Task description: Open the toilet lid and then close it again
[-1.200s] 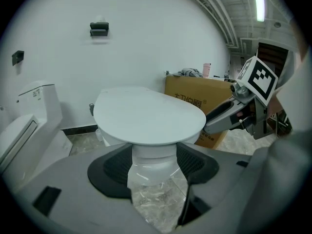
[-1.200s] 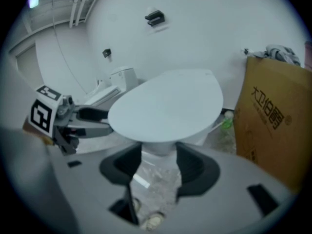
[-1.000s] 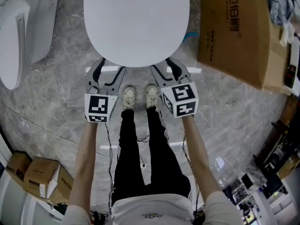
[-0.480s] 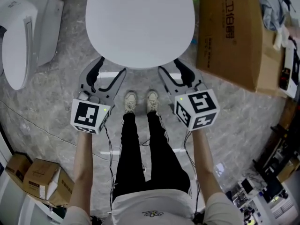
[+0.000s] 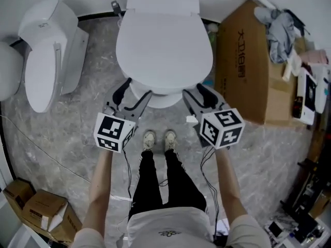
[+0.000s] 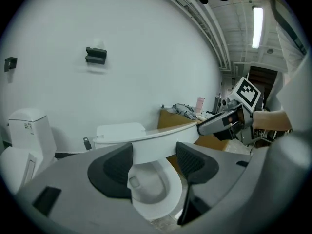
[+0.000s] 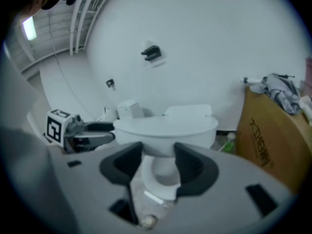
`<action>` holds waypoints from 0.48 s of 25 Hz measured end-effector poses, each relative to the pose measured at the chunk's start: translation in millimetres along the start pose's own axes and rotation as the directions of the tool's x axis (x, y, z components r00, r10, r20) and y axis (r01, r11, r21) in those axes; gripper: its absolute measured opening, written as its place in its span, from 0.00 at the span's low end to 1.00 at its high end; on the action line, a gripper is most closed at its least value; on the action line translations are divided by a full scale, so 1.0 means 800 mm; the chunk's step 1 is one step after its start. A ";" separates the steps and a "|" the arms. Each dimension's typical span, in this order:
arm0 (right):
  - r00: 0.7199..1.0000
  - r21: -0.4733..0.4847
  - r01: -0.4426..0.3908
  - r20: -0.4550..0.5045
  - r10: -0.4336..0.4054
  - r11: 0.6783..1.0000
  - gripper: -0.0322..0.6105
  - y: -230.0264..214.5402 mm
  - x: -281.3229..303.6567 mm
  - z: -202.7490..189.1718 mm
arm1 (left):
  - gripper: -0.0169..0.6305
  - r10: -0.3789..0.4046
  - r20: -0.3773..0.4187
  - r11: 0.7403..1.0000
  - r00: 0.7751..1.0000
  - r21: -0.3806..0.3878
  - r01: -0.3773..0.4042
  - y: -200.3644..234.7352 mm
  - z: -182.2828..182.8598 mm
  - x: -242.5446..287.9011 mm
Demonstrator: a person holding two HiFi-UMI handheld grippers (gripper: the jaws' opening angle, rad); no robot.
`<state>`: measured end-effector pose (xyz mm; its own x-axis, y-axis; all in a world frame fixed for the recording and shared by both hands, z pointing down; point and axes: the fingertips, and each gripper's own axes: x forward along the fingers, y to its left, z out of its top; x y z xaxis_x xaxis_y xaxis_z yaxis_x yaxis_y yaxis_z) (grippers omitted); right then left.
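A white toilet stands at the top middle of the head view with its lid (image 5: 164,50) down flat over the bowl, in front of the tank (image 5: 163,3). My left gripper (image 5: 133,93) is open at the lid's front left edge. My right gripper (image 5: 196,95) is open at the front right edge. In the left gripper view the lid (image 6: 165,133) and bowl (image 6: 151,191) show beyond the spread jaws of the left gripper (image 6: 153,162). The right gripper view frames the lid (image 7: 165,126) past the right gripper (image 7: 158,165). Nothing is held. I cannot tell if either touches the lid.
A second white toilet (image 5: 44,66) stands at the left. A large cardboard box (image 5: 253,71) with clothes (image 5: 279,25) on it stands close at the toilet's right. Small boxes (image 5: 36,203) lie at bottom left. The person's shoes (image 5: 158,138) are just behind the grippers.
The head view has pulled back, so the whole toilet and its tank now show. Both grippers stay open near the lid's front edge, and the lid stays down.
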<state>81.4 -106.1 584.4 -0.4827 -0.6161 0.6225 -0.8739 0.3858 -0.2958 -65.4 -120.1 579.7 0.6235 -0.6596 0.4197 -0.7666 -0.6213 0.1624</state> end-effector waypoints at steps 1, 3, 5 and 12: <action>1.000 0.006 -0.001 0.000 0.001 1.000 0.42 0.000 -0.002 0.008 | 0.47 -0.002 0.000 1.000 1.000 -0.010 0.002 0.002 0.008 0.000; 1.000 0.021 0.001 0.004 -0.001 1.000 0.42 0.001 -0.005 0.028 | 0.47 -0.004 0.008 1.000 1.000 -0.029 0.004 0.006 0.028 0.000; 1.000 0.035 0.003 0.011 -0.004 0.999 0.42 -0.001 -0.008 0.050 | 0.48 -0.005 0.013 0.999 1.000 -0.046 0.006 0.012 0.049 0.002; 0.992 0.091 -0.020 0.126 0.008 0.996 0.42 -0.009 -0.015 0.139 | 0.48 -0.028 0.075 0.995 0.997 -0.095 0.035 0.040 0.135 0.014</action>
<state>87.1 -178.4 498.6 -0.4932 -0.6944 0.5240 -0.8658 0.3335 -0.3730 -66.1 -193.0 493.1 0.6545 -0.6716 0.3472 -0.7554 -0.6009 0.2614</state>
